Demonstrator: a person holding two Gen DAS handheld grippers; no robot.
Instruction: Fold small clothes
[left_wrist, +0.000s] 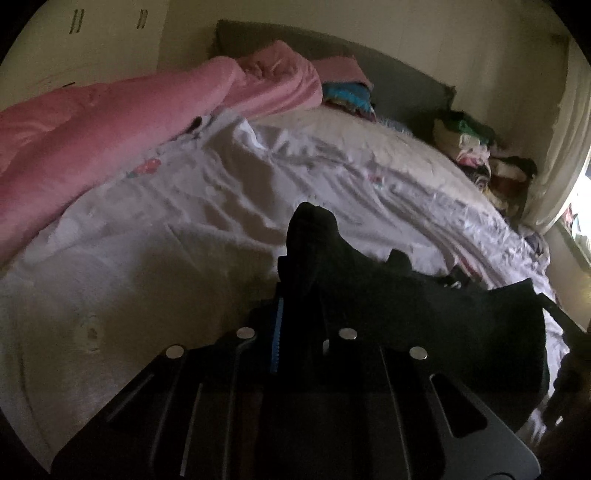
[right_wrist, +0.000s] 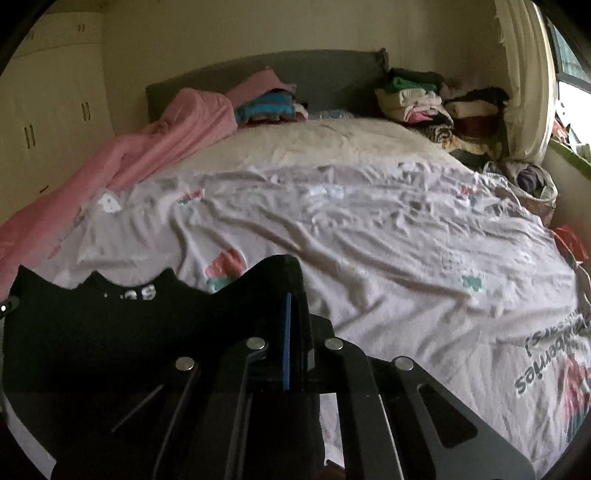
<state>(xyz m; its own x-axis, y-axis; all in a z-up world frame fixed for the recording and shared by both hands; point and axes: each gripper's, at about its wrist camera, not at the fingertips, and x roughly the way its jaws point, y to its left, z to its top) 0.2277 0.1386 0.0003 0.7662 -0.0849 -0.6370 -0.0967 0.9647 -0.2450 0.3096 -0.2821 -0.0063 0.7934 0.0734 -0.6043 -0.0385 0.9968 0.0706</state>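
Observation:
A black garment (left_wrist: 424, 306) with white lettering (right_wrist: 110, 332) is held up over the bed, stretched between the two grippers. My left gripper (left_wrist: 308, 236) is shut on one edge of it, with cloth bunched over the fingertips. My right gripper (right_wrist: 291, 280) is shut on the opposite edge, cloth draped over its fingers. The garment hangs to the right in the left wrist view and to the left in the right wrist view. The lower part of it is hidden behind the gripper bodies.
The bed has a wrinkled white printed sheet (right_wrist: 369, 240). A pink blanket (left_wrist: 92, 129) lies along the left side. Folded clothes (right_wrist: 424, 99) are piled by the grey headboard (right_wrist: 314, 70). A wardrobe (right_wrist: 44, 110) stands left, a curtain and window (right_wrist: 535, 74) right.

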